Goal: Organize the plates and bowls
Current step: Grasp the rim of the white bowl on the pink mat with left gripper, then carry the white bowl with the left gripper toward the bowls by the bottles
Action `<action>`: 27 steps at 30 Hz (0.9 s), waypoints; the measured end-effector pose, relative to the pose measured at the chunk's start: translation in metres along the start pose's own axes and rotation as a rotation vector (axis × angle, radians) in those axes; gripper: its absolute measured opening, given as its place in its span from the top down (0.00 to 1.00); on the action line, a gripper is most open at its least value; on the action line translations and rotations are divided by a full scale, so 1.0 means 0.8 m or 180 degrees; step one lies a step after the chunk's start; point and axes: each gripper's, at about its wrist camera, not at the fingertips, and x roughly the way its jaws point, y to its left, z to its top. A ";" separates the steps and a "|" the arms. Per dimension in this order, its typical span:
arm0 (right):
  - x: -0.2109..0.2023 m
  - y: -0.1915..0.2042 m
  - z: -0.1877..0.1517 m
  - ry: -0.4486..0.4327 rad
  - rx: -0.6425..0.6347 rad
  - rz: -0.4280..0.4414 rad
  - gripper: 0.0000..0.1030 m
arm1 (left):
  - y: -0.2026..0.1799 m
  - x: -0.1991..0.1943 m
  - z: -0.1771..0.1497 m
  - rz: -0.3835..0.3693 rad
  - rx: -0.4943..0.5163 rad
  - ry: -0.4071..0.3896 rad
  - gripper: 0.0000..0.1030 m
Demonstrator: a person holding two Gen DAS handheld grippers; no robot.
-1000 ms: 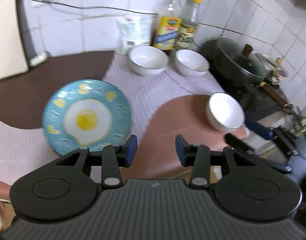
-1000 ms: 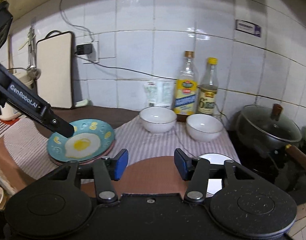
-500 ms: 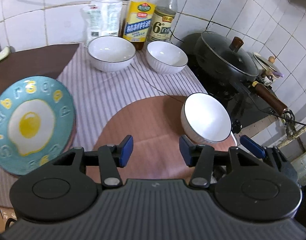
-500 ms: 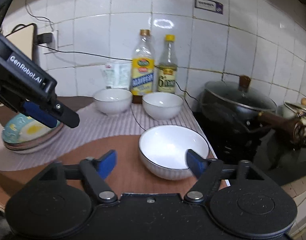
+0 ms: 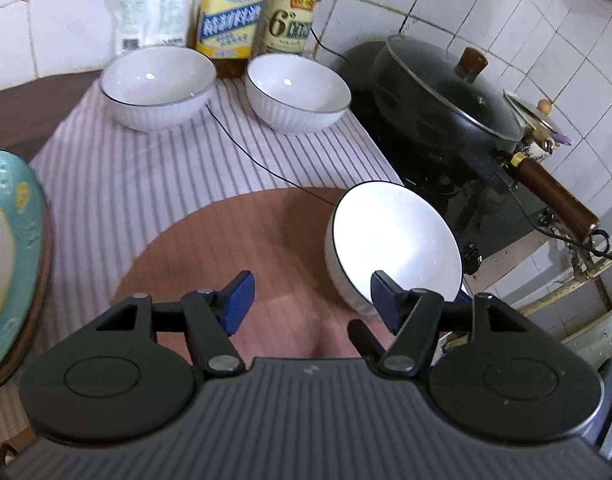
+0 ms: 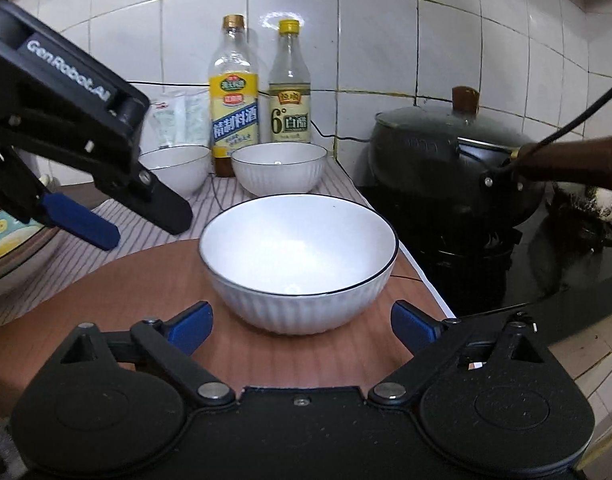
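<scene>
A bowl (image 6: 298, 260) is sitting on a round mat (image 6: 106, 320) at the desk's (image 5: 22, 108) near edge. Behind it, two more bowls (image 5: 158, 86) (image 5: 298, 96) are standing side by side on a striped cloth (image 5: 146, 184), with two bottles (image 6: 234, 96) (image 6: 289, 88) just behind them against the wall. A lidded pan (image 6: 446, 160) is sitting to the right, and a stack of plates (image 5: 10, 256) is lying at the left.
</scene>
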 end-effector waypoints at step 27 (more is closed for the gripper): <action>0.029 0.000 0.005 0.0072 -0.0055 0.0245 0.01 | -0.009 0.054 0.018 -0.0129 0.0078 0.0282 0.87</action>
